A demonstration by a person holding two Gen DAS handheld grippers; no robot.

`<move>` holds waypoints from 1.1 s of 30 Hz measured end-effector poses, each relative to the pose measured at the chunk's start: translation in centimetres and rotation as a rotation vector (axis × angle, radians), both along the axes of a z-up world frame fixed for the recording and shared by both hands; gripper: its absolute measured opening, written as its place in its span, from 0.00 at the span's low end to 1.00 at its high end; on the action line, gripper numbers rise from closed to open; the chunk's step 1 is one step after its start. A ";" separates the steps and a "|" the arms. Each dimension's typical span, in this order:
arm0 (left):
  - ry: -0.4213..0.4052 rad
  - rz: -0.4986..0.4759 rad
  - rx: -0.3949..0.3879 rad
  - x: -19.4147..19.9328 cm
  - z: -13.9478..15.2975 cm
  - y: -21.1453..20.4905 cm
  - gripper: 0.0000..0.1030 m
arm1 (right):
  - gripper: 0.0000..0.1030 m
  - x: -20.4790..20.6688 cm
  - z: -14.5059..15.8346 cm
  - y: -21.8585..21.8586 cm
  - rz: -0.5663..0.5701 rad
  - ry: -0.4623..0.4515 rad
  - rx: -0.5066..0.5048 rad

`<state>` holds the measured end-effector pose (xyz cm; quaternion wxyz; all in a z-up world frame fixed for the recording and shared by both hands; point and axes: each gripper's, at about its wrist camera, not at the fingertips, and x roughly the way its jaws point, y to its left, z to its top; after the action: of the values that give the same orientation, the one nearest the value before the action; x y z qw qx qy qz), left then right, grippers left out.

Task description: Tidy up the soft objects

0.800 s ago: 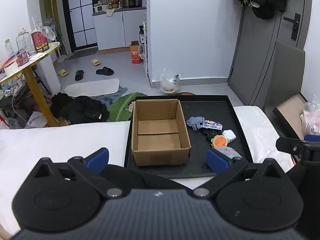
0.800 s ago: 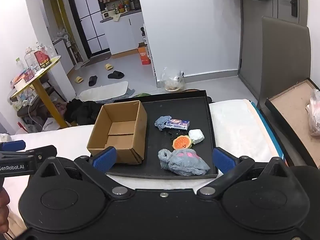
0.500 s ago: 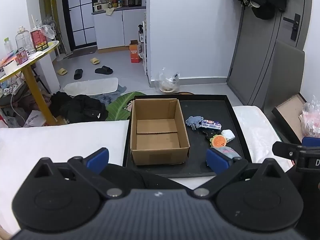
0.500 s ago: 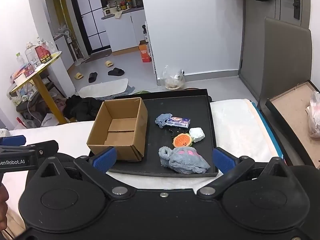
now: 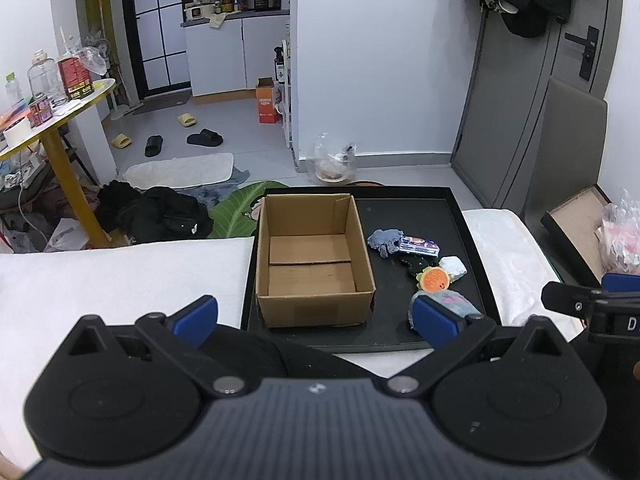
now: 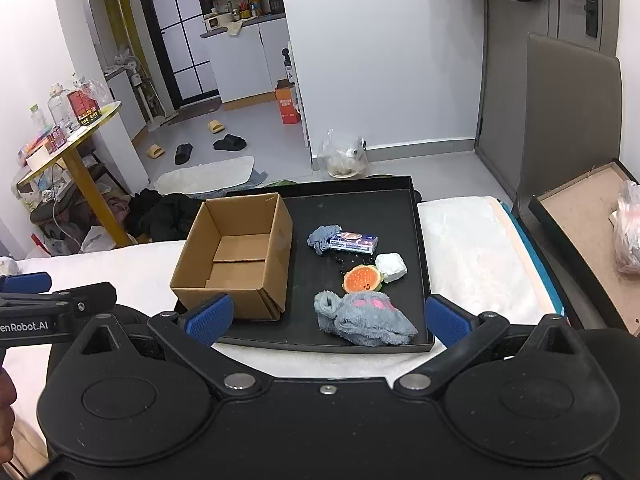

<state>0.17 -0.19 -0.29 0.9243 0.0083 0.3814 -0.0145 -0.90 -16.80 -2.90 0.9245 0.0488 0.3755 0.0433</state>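
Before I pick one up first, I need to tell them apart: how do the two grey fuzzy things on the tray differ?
The big grey plush is far larger than the small grey cloth. The plush has pink patches; the cloth is plain grey-blue. The plush lies at the tray's near edge, clear of other items; the cloth lies farther back, against a printed packet. Both look soft and lie outside the cardboard box.

Box (image 6: 236,256) sits on tray (image 6: 418,240) at its left side, tray on the bed (image 6: 472,248). Right of box: sock (image 6: 322,236) touching packet (image 6: 354,241) at the back, burger toy (image 6: 362,279) touching pad (image 6: 391,266) in the middle, plush (image 6: 364,316) nearest the front edge.
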 end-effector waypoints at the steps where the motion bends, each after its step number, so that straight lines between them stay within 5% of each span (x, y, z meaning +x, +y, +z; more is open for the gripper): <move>1: 0.000 -0.001 0.001 0.0 0.0 0.0 1.00 | 1.00 0.0 0.0 0.0 0.000 0.000 -0.001; 33: 0.003 0.013 -0.002 0.2 -0.3 0.8 1.00 | 1.00 -0.3 0.1 0.3 0.001 -0.016 -0.051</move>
<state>0.40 0.62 -0.58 0.9237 0.0050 0.3830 -0.0087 -1.16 -16.50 -2.76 0.9285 0.0246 0.3689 0.0345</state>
